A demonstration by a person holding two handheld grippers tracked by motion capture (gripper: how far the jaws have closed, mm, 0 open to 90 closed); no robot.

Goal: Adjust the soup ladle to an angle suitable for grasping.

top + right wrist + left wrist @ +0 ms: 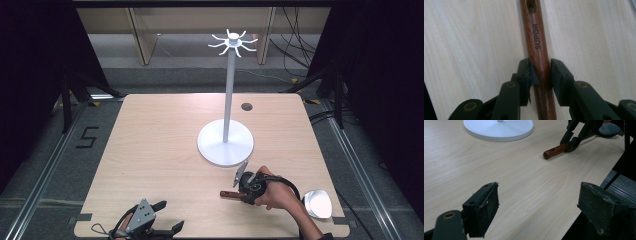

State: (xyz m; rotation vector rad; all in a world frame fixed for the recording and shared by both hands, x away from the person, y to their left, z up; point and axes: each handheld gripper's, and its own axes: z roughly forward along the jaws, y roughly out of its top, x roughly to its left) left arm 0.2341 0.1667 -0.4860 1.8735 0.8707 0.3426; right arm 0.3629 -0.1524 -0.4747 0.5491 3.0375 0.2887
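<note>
A reddish-brown wooden handle printed SUPOR lies on the light wood table, with a hole near its free end. My right gripper is shut on it, a pad pressing each side. In the high view that gripper sits right of centre near the front, and the handle sticks out to its left. A shiny metal bowl lies just right of the hand; the hand hides whether it joins the handle. My left gripper is open above the table's front edge, holding nothing, and is at the front left.
A white stand has a round base, a tall pole and curved hooks on top, just behind the right gripper; its base is seen from the left gripper. A small dark grommet sits near the far edge.
</note>
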